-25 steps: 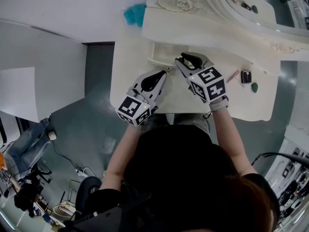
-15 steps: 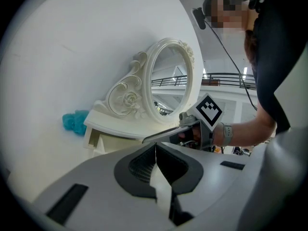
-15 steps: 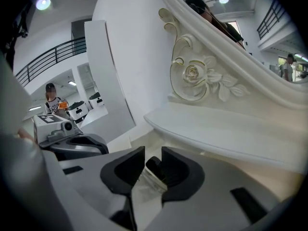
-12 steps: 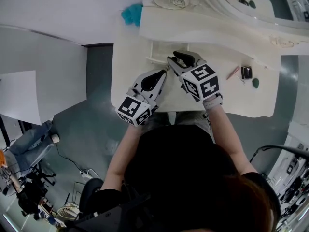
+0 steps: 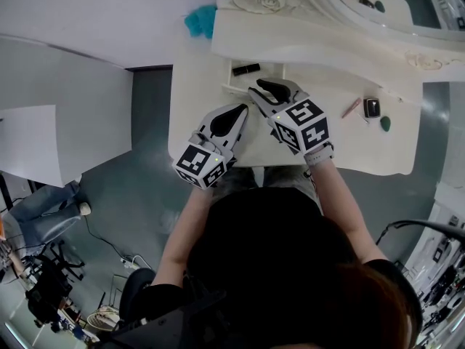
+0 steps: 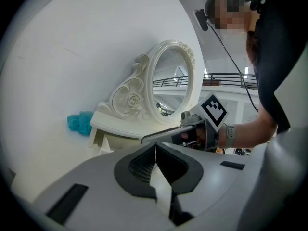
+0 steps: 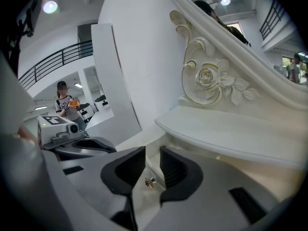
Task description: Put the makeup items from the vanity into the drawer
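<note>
The white vanity's small drawer (image 5: 263, 70) stands pulled partly out, with a black tube-like item (image 5: 245, 69) lying inside. My right gripper (image 5: 253, 91) is shut on the drawer front (image 7: 153, 166), its pads on either side of the thin white panel just above a small gold knob (image 7: 150, 182). Just left of it my left gripper (image 5: 248, 109) hovers over the tabletop, jaws shut and empty (image 6: 155, 153). On the right of the vanity top (image 5: 349, 151) lie a pink stick (image 5: 351, 108), a dark square compact (image 5: 371, 110) and a small green item (image 5: 383, 124).
An ornate oval mirror (image 5: 363, 6) with a carved rose stands at the vanity's back above a raised shelf (image 5: 312, 46). A teal puff (image 5: 201, 20) sits at the back left corner. White wall panels stand left of the table; the person's body is close to the front edge.
The drawer has slid out toward the person with the right gripper on its front, and the black item inside has come into view. The left gripper has stayed put.
</note>
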